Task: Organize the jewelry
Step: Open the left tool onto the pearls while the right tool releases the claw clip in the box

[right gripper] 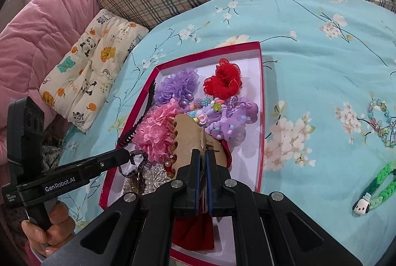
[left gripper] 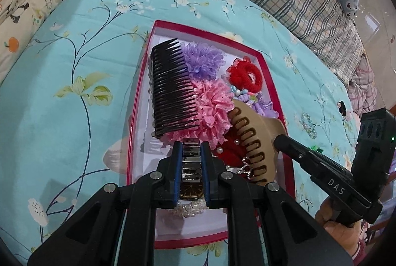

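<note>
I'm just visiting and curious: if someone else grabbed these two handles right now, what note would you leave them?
Left gripper: shut on the wristwatch by its metal band, over the red box.
Right gripper: shut on the tan claw clip, also over the box.
Done: scrunchies, black comb, beads and pearls already in the box.
Left: set both down; beaded bracelet and green band lie on the bedspread.

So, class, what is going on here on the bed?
A person is sorting hair accessories and jewelry into a red box on a floral bedsheet. The left gripper is shut on a watch by its metal band, low over the box. The right gripper is shut on a beige claw clip, also over the box. A bead bracelet and a green band lie on the sheet outside it.
</note>
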The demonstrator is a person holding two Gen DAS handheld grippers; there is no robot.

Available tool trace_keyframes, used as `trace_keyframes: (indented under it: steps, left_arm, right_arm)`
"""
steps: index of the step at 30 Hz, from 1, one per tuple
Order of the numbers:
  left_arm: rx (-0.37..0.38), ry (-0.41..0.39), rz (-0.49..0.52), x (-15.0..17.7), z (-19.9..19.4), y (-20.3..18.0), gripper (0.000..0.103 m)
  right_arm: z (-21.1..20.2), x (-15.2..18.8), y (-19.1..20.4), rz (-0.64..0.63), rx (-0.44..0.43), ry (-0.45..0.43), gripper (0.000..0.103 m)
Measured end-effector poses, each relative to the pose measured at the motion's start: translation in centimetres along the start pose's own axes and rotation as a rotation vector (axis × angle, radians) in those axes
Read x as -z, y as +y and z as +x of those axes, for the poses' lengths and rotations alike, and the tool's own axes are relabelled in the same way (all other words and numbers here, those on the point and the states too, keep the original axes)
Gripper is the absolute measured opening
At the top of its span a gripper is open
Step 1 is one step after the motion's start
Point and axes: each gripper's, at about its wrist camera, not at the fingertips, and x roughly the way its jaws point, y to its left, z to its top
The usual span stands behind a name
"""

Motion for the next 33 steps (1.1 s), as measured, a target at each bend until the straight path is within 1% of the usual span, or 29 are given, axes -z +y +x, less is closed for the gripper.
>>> trace_keyframes:
  steps: [2, 4, 16, 19, 21, 25, 27, 29, 30, 32, 33]
  left_arm:
    - [0.001, 0.003, -0.002, 0.1, 0.1, 0.0, 0.012]
    - [0.000, 0.005, -0.001, 0.1, 0.1, 0.0, 0.012]
    - [-0.005, 0.023, -0.001, 0.1, 0.3, 0.0, 0.012]
    - [-0.015, 0.022, 0.010, 0.1, 0.2, -0.2, 0.012]
    - [-0.024, 0.019, 0.020, 0.1, 0.1, -0.4, 0.012]
    - [-0.027, 0.024, 0.019, 0.2, 0.1, -0.3, 0.013]
    - [-0.030, 0.028, 0.015, 0.2, 0.2, -0.3, 0.016]
    - [-0.029, 0.031, 0.013, 0.3, 0.2, -0.3, 0.026]
    - [-0.030, 0.030, 0.013, 0.3, 0.1, -0.3, 0.028]
    - [-0.029, 0.029, 0.015, 0.3, 0.0, -0.2, 0.039]
    - [-0.029, 0.027, 0.013, 0.4, 0.0, -0.2, 0.039]
  right_arm:
    - [0.0, 0.0, -0.1, 0.004, -0.002, 0.001, 0.005]
    - [0.0, 0.0, -0.1, 0.008, 0.000, 0.002, 0.009]
    - [0.0, 0.2, -0.3, 0.015, -0.002, 0.008, 0.009]
    - [-0.1, 0.2, -0.5, 0.022, -0.002, 0.009, 0.011]
    - [-0.2, 0.2, -0.5, 0.026, 0.001, 0.010, 0.015]
    - [-0.4, 0.3, -0.6, 0.030, 0.003, 0.010, 0.017]
    - [-0.6, 0.3, -0.5, 0.030, 0.002, 0.008, 0.023]
    - [-0.8, 0.3, -0.3, 0.030, 0.002, 0.002, 0.026]
    - [-0.9, 0.2, -0.3, 0.030, 0.000, -0.001, 0.026]
    - [-1.1, 0.1, -0.2, 0.030, -0.001, -0.004, 0.027]
    - [-1.2, 0.1, -0.2, 0.030, -0.001, -0.007, 0.028]
